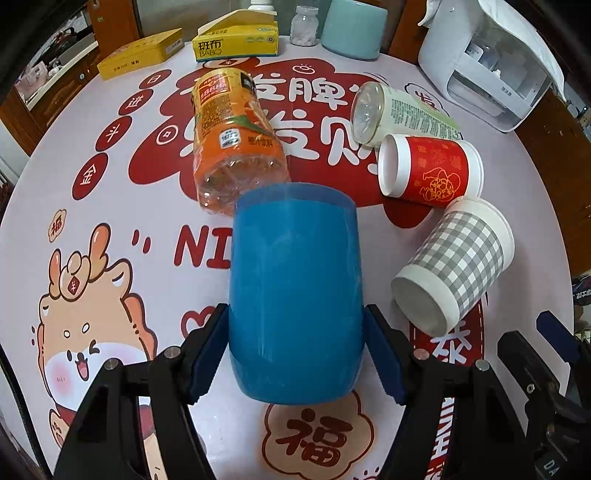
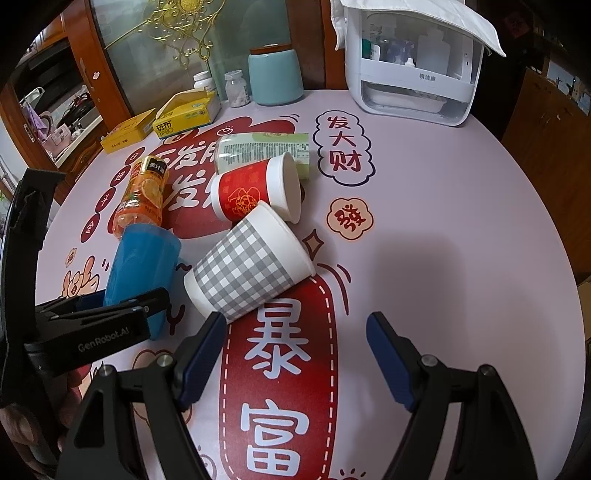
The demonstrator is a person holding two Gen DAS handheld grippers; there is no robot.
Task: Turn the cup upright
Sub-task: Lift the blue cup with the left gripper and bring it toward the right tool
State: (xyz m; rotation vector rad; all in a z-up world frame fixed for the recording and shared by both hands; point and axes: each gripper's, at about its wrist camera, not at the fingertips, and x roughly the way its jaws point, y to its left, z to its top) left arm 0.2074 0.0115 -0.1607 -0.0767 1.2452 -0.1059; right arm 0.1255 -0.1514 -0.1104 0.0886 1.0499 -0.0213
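Observation:
A blue plastic cup (image 1: 295,288) lies on its side on the round table, its open end pointing away from me. My left gripper (image 1: 295,350) has its jaws closed on the cup's sides near its base. The right wrist view shows the blue cup (image 2: 142,266) at left with the left gripper (image 2: 122,306) clamped on it. My right gripper (image 2: 295,358) is open and empty above the printed tablecloth, next to a grey checked paper cup (image 2: 247,266) that lies on its side.
A red paper cup (image 1: 430,166) and the checked cup (image 1: 454,266) lie on their sides at right. An orange bottle (image 1: 236,136) and a green-labelled bottle (image 1: 399,114) lie behind. Yellow boxes (image 1: 236,38), a teal canister (image 1: 354,27) and a white appliance (image 1: 484,62) stand at the far edge.

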